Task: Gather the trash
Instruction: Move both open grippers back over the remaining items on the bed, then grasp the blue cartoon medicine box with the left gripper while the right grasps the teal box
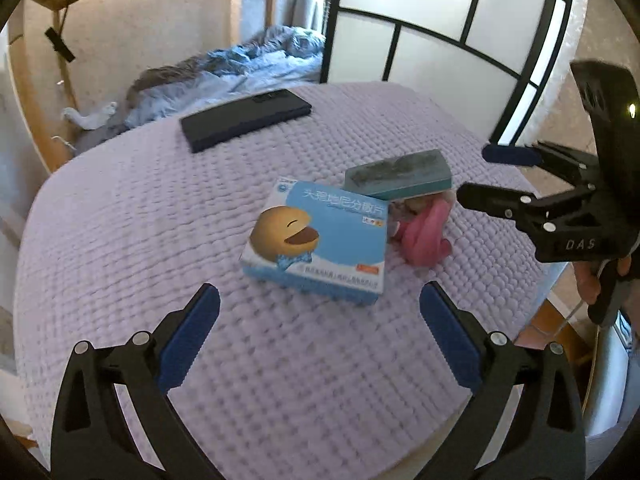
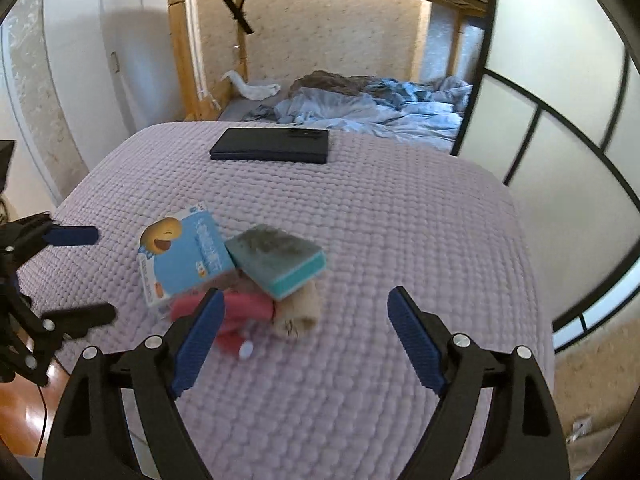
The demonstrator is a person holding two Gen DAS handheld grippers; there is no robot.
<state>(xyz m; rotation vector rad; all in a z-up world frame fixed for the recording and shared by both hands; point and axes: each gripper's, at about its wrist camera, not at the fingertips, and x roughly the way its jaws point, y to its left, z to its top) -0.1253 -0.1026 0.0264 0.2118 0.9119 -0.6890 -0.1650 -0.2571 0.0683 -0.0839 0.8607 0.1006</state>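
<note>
While both tools hang above the quilted lilac bedspread (image 1: 120, 240), nothing is gripped: left gripper (image 1: 320, 312) has its blue pads spread wide and empty, right gripper (image 2: 306, 320) likewise has its jaws apart with nothing pressed between them, though the pink item shows just behind its left pad in the right wrist view. Step in hand, judged: between picks, trash gathered into one heap, no bin or bag visible in either view. The next move probably calls for lowering one gripper over the heap and closing on a single piece; the boxes are wide, so edge-on approach looks safer.

Heap, near to far: crumpled pink soft thing (image 2: 244, 308) with a beige wad (image 2: 300, 316) beside it, blurred, material unclear. Touching them, light-blue cardboard medicine box with a laughing yellow cartoon face (image 1: 320, 244), lying flat, slightly tilted. Leaning over the pink item, a teal flat box with a grey-green top (image 1: 400, 176), one edge propped up.

Further back, well apart from the heap, a dark navy flat rectangular case (image 1: 244, 120). Beyond that, rumpled blue bedding (image 2: 360, 108) under a wooden bunk frame.
</note>
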